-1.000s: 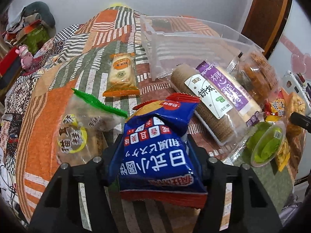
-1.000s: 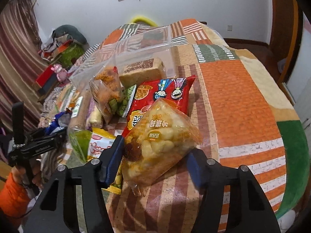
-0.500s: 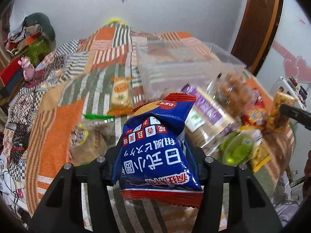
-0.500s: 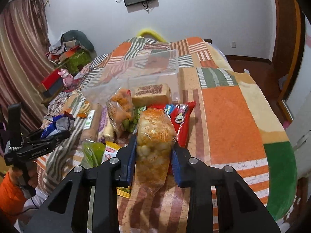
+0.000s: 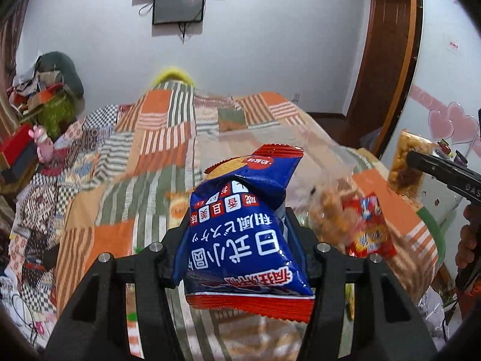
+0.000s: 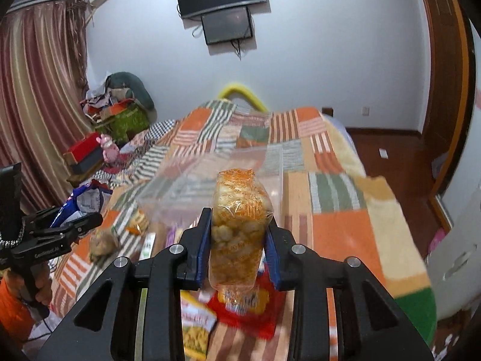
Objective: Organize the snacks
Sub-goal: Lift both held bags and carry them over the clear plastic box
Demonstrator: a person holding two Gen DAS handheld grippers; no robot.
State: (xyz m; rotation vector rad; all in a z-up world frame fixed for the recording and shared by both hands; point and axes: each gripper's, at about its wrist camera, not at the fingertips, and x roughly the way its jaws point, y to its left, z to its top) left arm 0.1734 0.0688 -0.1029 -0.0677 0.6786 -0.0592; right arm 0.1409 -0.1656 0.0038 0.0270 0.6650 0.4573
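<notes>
My left gripper [image 5: 237,234] is shut on a blue snack bag with a red edge [image 5: 240,240] and holds it up above the bed. My right gripper [image 6: 237,228] is shut on a clear bag of orange puffed snacks [image 6: 237,234], also lifted. A clear plastic bin [image 6: 210,186] stands on the patchwork quilt beyond both. The left gripper also shows at the left of the right wrist view [image 6: 60,231]. The right gripper with its bag shows at the right of the left wrist view [image 5: 421,162].
Other snacks lie on the quilt [image 6: 336,204]: a red bag [image 5: 369,228], a clear bag of orange twists [image 5: 330,207], a yellow packet [image 6: 195,331]. Clutter and boxes [image 6: 90,153] stand left of the bed. A wooden door [image 5: 387,60] is at the right.
Both grippers have lifted their bags higher and tilted up, so the snack pile on the bed has dropped lower in view. The right gripper closed on the puffed snack bag.
</notes>
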